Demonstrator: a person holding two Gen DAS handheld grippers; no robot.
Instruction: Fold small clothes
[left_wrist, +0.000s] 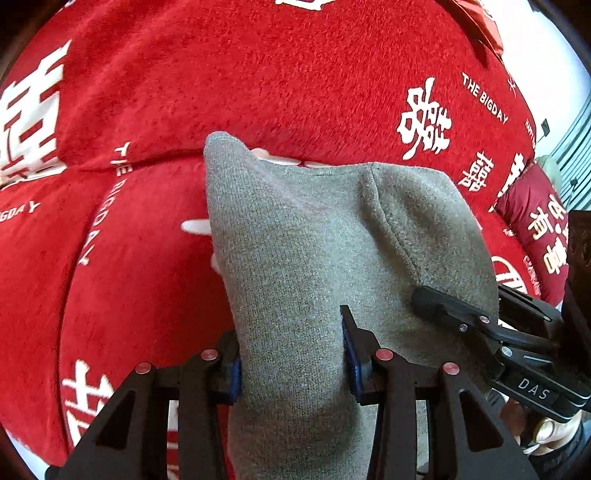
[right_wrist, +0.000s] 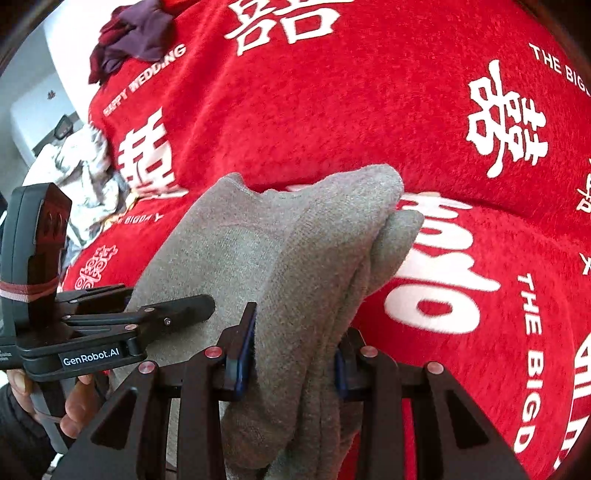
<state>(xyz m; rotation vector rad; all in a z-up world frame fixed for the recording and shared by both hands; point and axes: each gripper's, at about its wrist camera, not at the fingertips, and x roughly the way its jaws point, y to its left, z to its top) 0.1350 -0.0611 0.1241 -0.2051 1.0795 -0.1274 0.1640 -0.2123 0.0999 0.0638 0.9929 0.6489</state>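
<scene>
We had the grey knit garment (left_wrist: 314, 240) lifted clear above the red blanket (left_wrist: 258, 74), both ends caught. Our left gripper (left_wrist: 291, 363) clamped one bunched edge, our right gripper (right_wrist: 291, 363) pinched the folded layers. Dark purple clothes (right_wrist: 133, 33) sat at the blanket's far left corner.

Red fuzzy blanket (left_wrist: 295, 74): "THE BIGDAY", "HAPPY WEDDING"
Black left gripper (right_wrist: 207, 306): "GenRobot.AI"
Black right gripper (left_wrist: 421, 299): "DAS"
</scene>
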